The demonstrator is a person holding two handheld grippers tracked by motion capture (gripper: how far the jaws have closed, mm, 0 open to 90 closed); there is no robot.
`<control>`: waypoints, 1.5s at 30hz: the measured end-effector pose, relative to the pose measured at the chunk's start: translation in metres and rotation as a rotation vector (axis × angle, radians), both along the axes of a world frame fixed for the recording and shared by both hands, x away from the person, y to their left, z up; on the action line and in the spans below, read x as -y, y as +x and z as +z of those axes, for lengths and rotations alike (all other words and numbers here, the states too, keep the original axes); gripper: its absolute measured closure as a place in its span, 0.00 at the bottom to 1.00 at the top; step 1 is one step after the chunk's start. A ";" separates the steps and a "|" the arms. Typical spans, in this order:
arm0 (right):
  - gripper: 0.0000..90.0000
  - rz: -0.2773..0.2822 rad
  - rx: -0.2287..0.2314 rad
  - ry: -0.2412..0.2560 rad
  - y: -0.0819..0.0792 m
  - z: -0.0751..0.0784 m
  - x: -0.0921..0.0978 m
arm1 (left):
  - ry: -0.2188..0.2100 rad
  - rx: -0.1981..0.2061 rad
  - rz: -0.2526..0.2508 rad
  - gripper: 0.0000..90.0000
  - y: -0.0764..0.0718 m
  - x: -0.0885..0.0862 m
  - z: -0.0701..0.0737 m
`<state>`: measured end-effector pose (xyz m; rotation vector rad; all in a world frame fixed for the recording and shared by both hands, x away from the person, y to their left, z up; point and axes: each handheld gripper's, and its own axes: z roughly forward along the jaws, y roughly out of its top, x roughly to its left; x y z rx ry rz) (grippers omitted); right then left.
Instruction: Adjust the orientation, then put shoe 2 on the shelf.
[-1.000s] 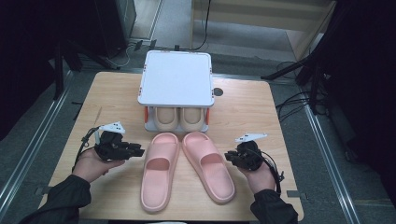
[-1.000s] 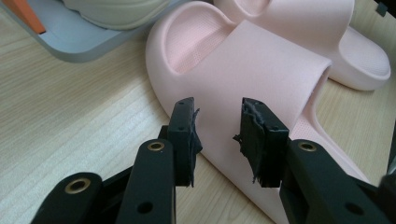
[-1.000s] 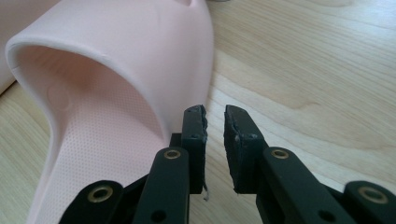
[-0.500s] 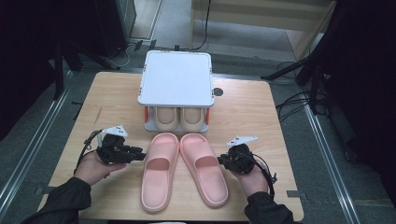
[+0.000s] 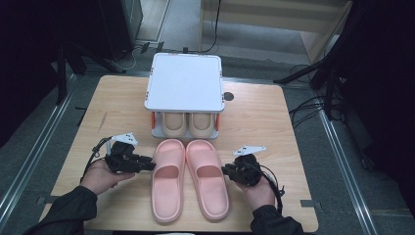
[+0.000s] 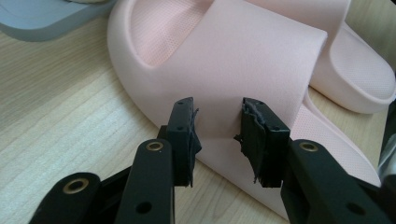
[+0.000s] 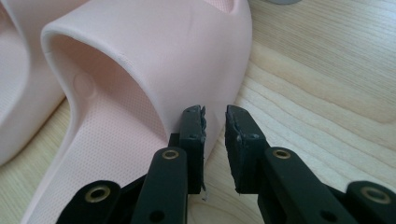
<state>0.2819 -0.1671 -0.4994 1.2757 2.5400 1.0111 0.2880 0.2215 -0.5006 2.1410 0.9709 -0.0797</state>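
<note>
Two pink slippers lie side by side at the near middle of the table [image 5: 274, 112], toes pointing away from the person, their inner edges touching or nearly so. The left slipper [image 5: 168, 178] has the left gripper [image 5: 147, 164] right at its outer edge, level with the strap; in the left gripper view the strap's outer side [image 6: 247, 70] fills the space just past the two black jaws, which stand apart with a clear gap and nothing between them, their worn pads close to the slipper's wall or just touching it. The right slipper [image 5: 208, 176] has the right gripper [image 5: 227, 171] at its outer edge; in the right gripper view the strap [image 7: 154, 51] arches up just ahead and to the left of the jaws, which are parted by a narrow gap, empty, the left jaw hard against the slipper's side and the right jaw over bare wood. Each gripper is held in a hand that comes in from the near edge in a dark sleeve. Just beyond the toes stands a small shoe rack [image 5: 183, 81] with a white top, and a second, beige pair of slippers [image 5: 187, 125] sits on its lower shelf, close to the pink toes.
</note>
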 end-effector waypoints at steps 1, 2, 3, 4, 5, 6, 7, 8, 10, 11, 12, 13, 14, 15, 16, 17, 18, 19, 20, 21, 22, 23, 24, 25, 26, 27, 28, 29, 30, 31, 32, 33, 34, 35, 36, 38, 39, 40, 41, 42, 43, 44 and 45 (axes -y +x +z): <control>0.86 0.000 0.000 0.000 0.000 0.000 0.000 | 0.000 0.000 0.000 0.72 0.000 0.000 0.000; 0.87 0.004 0.000 0.001 0.000 -0.001 -0.001 | 0.005 -0.001 -0.004 0.72 -0.001 0.000 0.000; 0.87 0.007 0.000 0.005 0.000 -0.002 -0.002 | 0.005 -0.001 -0.004 0.72 -0.001 0.000 0.000; 0.87 0.007 0.000 0.005 0.000 -0.002 -0.002 | 0.002 -0.004 -0.007 0.72 -0.001 0.001 0.000; 0.87 0.010 -0.011 0.010 -0.001 -0.003 -0.004 | 0.000 -0.006 -0.015 0.72 -0.002 0.001 0.000; 0.87 0.018 -0.016 0.013 -0.001 -0.004 -0.006 | 0.000 -0.005 -0.020 0.72 -0.002 0.001 0.000; 0.87 0.018 -0.022 0.015 -0.002 -0.005 -0.007 | 0.000 -0.005 -0.020 0.72 -0.002 0.001 0.000; 0.87 0.025 -0.016 0.015 -0.003 -0.006 -0.009 | 0.001 -0.007 -0.025 0.72 -0.002 0.002 0.000; 0.87 0.028 -0.006 0.008 -0.005 -0.006 -0.011 | 0.002 -0.005 -0.025 0.72 -0.002 0.002 0.000; 0.87 0.026 -0.003 0.004 -0.005 -0.006 -0.012 | 0.002 -0.005 -0.025 0.72 -0.002 0.002 0.000; 0.87 0.026 -0.003 0.004 -0.005 -0.006 -0.012 | -0.001 -0.008 -0.026 0.72 -0.002 0.002 0.000; 0.85 0.020 -0.005 0.010 -0.005 -0.006 -0.011 | -0.002 -0.011 -0.026 0.72 -0.002 0.002 0.000; 0.85 0.017 0.000 0.010 -0.004 -0.006 -0.011 | 0.000 -0.007 -0.024 0.72 -0.002 0.002 0.000; 0.85 0.016 0.002 0.011 -0.004 -0.006 -0.011 | 0.000 -0.009 -0.023 0.72 -0.003 0.002 0.000; 0.85 0.015 0.006 0.011 -0.004 -0.006 -0.011 | -0.001 -0.009 -0.021 0.71 -0.003 0.001 0.000; 0.84 0.015 0.008 0.013 -0.004 -0.006 -0.011 | -0.003 -0.007 -0.020 0.71 -0.002 0.001 0.001; 0.84 0.015 0.008 0.013 -0.004 -0.006 -0.011 | -0.003 -0.007 -0.020 0.70 -0.002 0.001 0.001; 0.82 0.011 0.024 0.023 -0.004 -0.004 -0.009 | -0.005 -0.004 -0.013 0.69 -0.002 0.000 0.002; 0.80 0.012 0.035 0.038 -0.004 -0.002 -0.008 | -0.013 0.000 0.000 0.69 -0.001 -0.002 0.004; 0.79 0.006 0.050 0.056 -0.005 0.000 -0.006 | -0.018 0.001 0.002 0.69 0.000 -0.003 0.004; 0.79 0.003 0.067 0.067 -0.006 0.003 -0.004 | -0.021 0.004 0.009 0.68 0.000 -0.004 0.005; 0.79 0.004 0.081 0.086 -0.008 0.006 -0.002 | -0.028 0.002 0.016 0.68 0.000 -0.005 0.006; 0.78 0.005 0.097 0.105 -0.009 0.010 -0.001 | -0.030 0.002 0.017 0.68 0.001 -0.007 0.006; 0.77 0.009 0.110 0.120 -0.010 0.013 0.000 | -0.030 0.004 0.024 0.68 0.001 -0.007 0.007; 0.77 0.009 0.110 0.120 -0.010 0.013 0.000 | -0.030 0.004 0.024 0.68 0.001 -0.007 0.007; 0.74 0.018 0.137 0.146 -0.013 0.018 0.002 | -0.034 0.006 0.027 0.68 0.001 -0.009 0.009; 0.74 0.018 0.137 0.146 -0.013 0.018 0.002 | -0.034 0.006 0.027 0.67 0.001 -0.009 0.009; 0.72 0.030 0.153 0.164 -0.016 0.023 0.002 | -0.032 0.011 0.034 0.67 0.001 -0.009 0.010; 0.72 0.030 0.153 0.164 -0.016 0.023 0.002 | -0.032 0.011 0.034 0.67 0.001 -0.009 0.010; 0.71 0.036 0.148 0.178 -0.018 0.025 0.002 | -0.034 0.014 0.032 0.67 0.001 -0.009 0.011; 0.70 0.045 0.153 0.188 -0.019 0.026 0.003 | -0.033 0.016 0.036 0.67 0.001 -0.010 0.011; 0.70 0.049 0.160 0.199 -0.021 0.029 0.002 | -0.032 0.016 0.038 0.66 0.001 -0.010 0.012; 0.68 0.047 0.169 0.204 -0.023 0.030 0.002 | -0.032 0.018 0.037 0.66 0.001 -0.011 0.012; 0.64 0.059 0.177 0.228 -0.027 0.034 0.001 | -0.028 0.023 0.040 0.65 0.001 -0.012 0.013; 0.62 0.062 0.183 0.232 -0.030 0.035 0.000 | -0.029 0.019 0.043 0.65 0.001 -0.012 0.013; 0.60 0.077 0.190 0.235 -0.036 0.038 -0.004 | -0.027 0.022 0.046 0.63 0.001 -0.013 0.014; 0.58 0.082 0.195 0.234 -0.039 0.039 -0.006 | -0.026 0.015 0.055 0.62 0.002 -0.014 0.014; 0.58 0.082 0.195 0.234 -0.039 0.039 -0.006 | -0.026 0.015 0.055 0.61 0.002 -0.014 0.014; 0.55 0.101 0.199 0.247 -0.045 0.039 -0.011 | -0.018 0.009 0.061 0.60 0.003 -0.014 0.014; 0.54 0.103 0.195 0.253 -0.048 0.039 -0.014 | -0.011 0.005 0.070 0.60 0.003 -0.014 0.015; 0.54 0.104 0.199 0.249 -0.051 0.038 -0.017 | -0.014 0.012 0.069 0.60 0.003 -0.015 0.016; 0.53 0.105 0.198 0.242 -0.054 0.037 -0.020 | -0.021 0.019 0.074 0.60 0.003 -0.015 0.017; 0.53 0.109 0.196 0.237 -0.057 0.036 -0.023 | -0.023 0.022 0.074 0.60 0.002 -0.016 0.018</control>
